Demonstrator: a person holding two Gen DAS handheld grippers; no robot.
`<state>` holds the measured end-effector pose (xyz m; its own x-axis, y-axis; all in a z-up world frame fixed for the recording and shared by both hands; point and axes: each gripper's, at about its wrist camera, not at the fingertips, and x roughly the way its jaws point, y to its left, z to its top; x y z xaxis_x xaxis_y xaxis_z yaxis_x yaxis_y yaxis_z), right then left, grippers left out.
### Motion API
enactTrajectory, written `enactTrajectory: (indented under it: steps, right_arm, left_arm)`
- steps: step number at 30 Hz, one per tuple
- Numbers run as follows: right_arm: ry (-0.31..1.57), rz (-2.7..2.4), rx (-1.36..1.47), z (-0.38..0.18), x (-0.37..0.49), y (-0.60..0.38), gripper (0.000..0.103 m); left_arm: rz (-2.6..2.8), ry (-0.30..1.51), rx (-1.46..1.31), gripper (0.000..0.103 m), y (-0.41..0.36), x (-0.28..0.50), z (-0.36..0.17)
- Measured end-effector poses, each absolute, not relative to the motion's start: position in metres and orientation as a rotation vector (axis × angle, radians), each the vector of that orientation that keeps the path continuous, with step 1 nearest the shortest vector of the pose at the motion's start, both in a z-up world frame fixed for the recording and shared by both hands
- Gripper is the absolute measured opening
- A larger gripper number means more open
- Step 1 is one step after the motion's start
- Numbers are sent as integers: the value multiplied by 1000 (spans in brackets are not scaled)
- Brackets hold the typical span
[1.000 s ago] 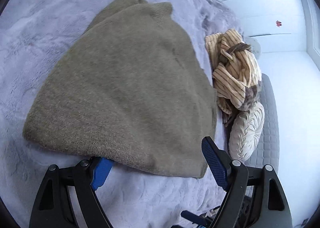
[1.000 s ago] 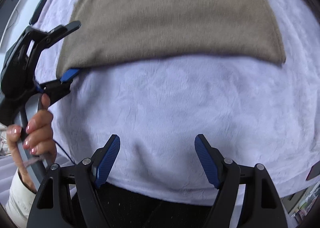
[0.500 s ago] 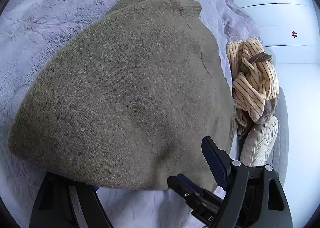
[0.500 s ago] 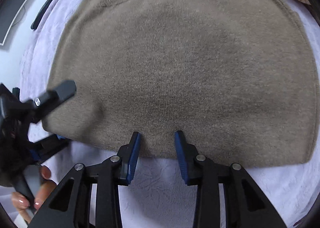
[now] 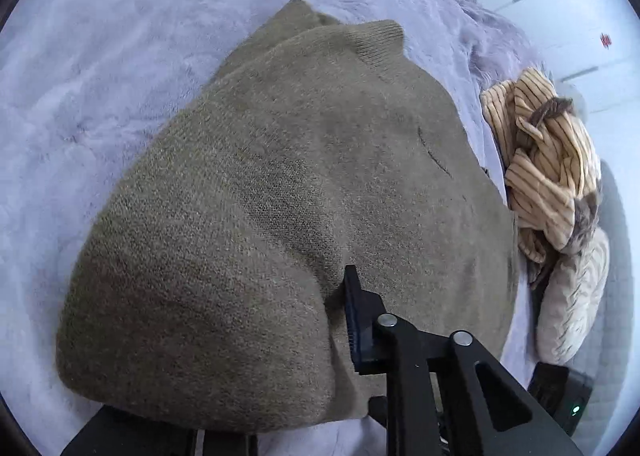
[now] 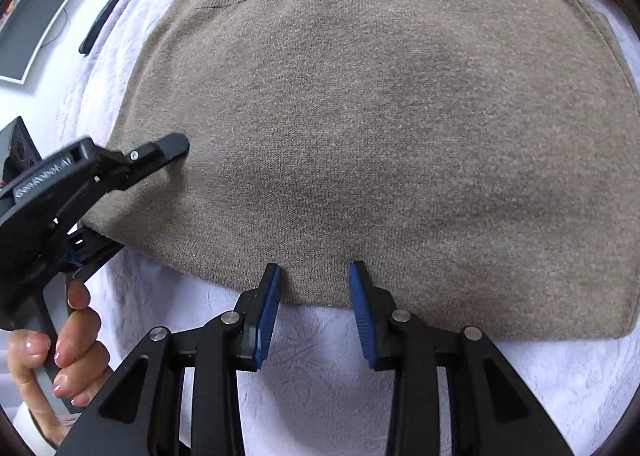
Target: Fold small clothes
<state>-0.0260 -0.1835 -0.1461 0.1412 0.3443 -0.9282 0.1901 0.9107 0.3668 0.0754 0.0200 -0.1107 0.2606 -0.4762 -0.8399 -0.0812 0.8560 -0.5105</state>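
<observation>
Both grippers at the near hem of the sweater

The taupe knit sweater lies flat on the pale lilac blanket. The left gripper is closing its jaws on the near left corner, fabric bunched between them. The right gripper stands narrow, its pads straddling the near hem; whether they pinch it cannot be told. A striped garment lies far right.

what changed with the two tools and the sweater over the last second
Both tools came down onto the near hem of the brown sweater. The left tool is closing on its corner, the fabric bunched over one finger. The right tool narrowed around the hem's edge; whether it pinches is unclear. The sweater lies flat as before, and the striped garment has not moved.
</observation>
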Motion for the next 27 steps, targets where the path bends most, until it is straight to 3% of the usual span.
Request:
enactTrajectory:
  steps: [7, 9, 11, 16, 20, 23, 27]
  right_arm:
    - [1459, 158, 508, -118, -24, -221, 39]
    - [1444, 162, 515, -102, -20, -236, 48]
    - [1432, 172, 512, -88, -12, -247, 59]
    - [1486, 184, 425, -81, 5, -254, 59]
    - [1576, 232, 451, -116, -6, -226, 29]
    - [1590, 204, 477, -140, -19, -221, 26]
    - [1592, 225, 544, -138, -24, -235, 26]
  left_arm:
    - [-334, 1118, -77, 20, -25, 60, -70]
    - [-345, 1111, -53, 20, -25, 61, -66]
    - [-349, 1149, -135, 20, -17, 68, -68]
    - [-311, 1285, -472, 21, 15, 83, -98]
    - [-290, 1333, -618, 21, 27, 84, -119]
    - [-256, 1305, -570, 20, 21, 83, -117]
    - [-293, 1126, -139, 17, -29, 61, -77]
